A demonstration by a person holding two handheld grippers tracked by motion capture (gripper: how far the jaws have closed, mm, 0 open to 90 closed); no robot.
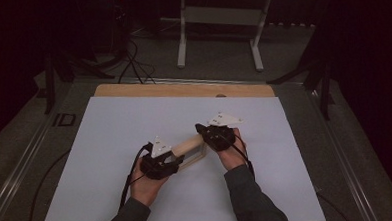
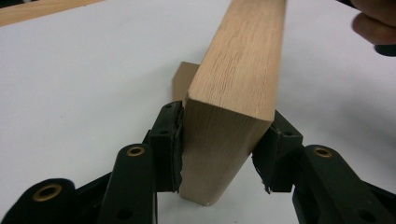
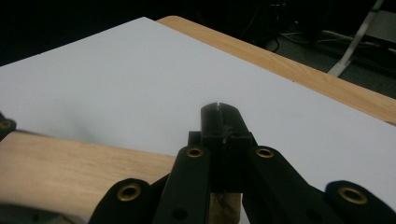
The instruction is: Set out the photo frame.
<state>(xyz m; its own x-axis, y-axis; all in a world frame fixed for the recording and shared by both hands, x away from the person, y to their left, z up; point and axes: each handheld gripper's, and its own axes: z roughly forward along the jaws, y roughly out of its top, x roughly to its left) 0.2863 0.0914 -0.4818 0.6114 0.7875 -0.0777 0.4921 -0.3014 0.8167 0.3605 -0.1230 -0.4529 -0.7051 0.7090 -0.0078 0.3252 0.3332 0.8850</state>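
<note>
Grip is kept on both ends of one wooden block (image 1: 188,146), which lies slantwise near the middle of the white sheet (image 1: 110,144) covering the table (image 1: 183,89). At the left of the high view the left gripper (image 1: 172,156) is held in the person's left hand (image 1: 147,185), and its jaws are clamped on the near end of the block; in the left gripper view the two pads (image 2: 173,140) are seen pressed against the opposite sides of the pale wood (image 2: 233,93), with the end grain turned toward the camera and the block's length running away over the sheet. A second piece of wood (image 2: 183,81) is glimpsed just behind that end. Farther right, the right gripper (image 1: 205,132) is held in the right hand (image 1: 231,154) at the block's far, raised end. In the right gripper view its jaws are seen drawn together, tips touching, above the block's end (image 3: 70,172); whether wood is pinched lower between them cannot be told.
</note>
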